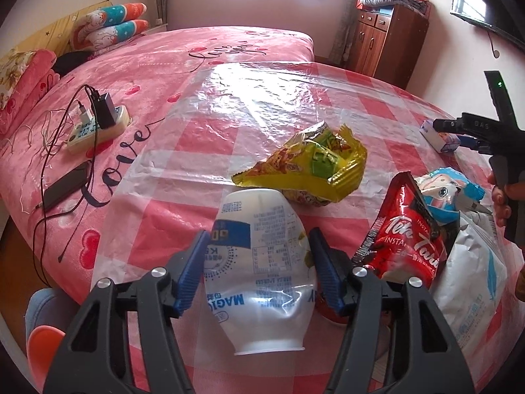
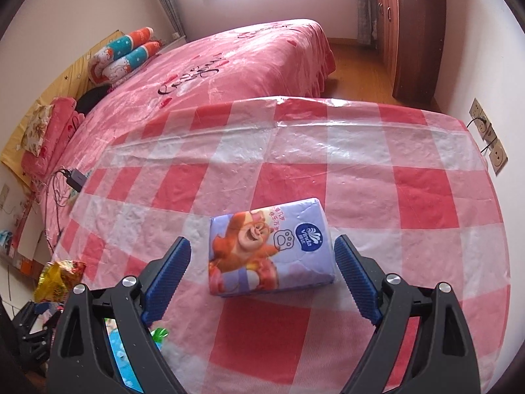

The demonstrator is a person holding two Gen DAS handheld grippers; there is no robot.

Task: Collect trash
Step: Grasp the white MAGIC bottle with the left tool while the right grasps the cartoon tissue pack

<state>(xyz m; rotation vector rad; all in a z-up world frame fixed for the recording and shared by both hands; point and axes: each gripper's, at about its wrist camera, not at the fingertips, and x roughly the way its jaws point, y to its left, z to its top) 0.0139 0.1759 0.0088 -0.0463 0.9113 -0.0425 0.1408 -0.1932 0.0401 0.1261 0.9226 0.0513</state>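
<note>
Squeezing in on a clear plastic bottle [image 1: 262, 262], the left gripper [image 1: 259, 262] has its blue pads on either flank of the crushed body, which lies on its side with its white rim toward the camera; pads look pressed against it, though the right-hand contact is partly hidden. At one o'clock from the bottle sits a crumpled yellow wrapper [image 1: 311, 167]; at three o'clock a red sachet [image 1: 407, 233], leaning on a blue cartoon packet [image 1: 449, 193] and a white bag [image 1: 472, 282]. All of it rests on a checked plastic cloth [image 1: 249, 105] spread over the pink bed [image 1: 137, 65].

Over on the right wrist view, the right gripper [image 2: 262, 275] stands wide, pads clear on both sides of a tissue pack [image 2: 269, 249] lying flat on the cloth, touching nothing. The yellow wrapper shows at eight o'clock from the pack. In the left view, a power strip [image 1: 98, 128] and a phone [image 1: 65, 187] lie at ten o'clock on the bed.
</note>
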